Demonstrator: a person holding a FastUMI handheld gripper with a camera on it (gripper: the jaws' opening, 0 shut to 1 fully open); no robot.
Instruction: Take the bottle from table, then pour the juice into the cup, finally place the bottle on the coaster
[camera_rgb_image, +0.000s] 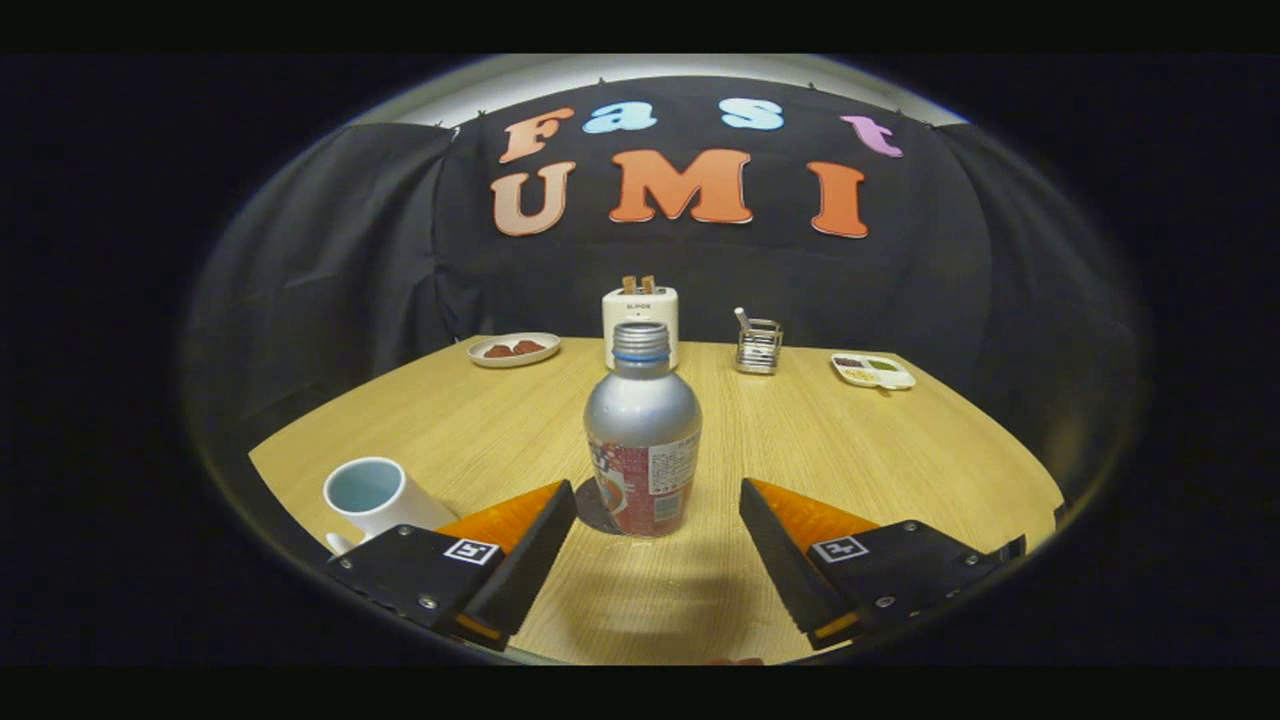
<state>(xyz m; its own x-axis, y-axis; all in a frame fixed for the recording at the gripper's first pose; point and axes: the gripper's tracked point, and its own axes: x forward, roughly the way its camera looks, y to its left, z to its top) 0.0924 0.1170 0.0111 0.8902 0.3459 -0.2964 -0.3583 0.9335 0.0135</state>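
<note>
The hand-held gripper (657, 525) is spread wide, its fingers either side of the aluminium juice bottle (642, 445) without touching it. The bottle stands upright and uncapped on a dark round coaster (594, 507) on the wooden desk (850, 440). A white cup (375, 495) sits beside the left finger. Beyond stand a toaster (640, 308), a plate (514, 349), a wire holder (758, 345) and a compartment tray (873, 371).

Tool (658, 495): one unit, two fingers (530, 555) spread wide apart, level with each other, pointing forward, holding nothing between them.
</note>
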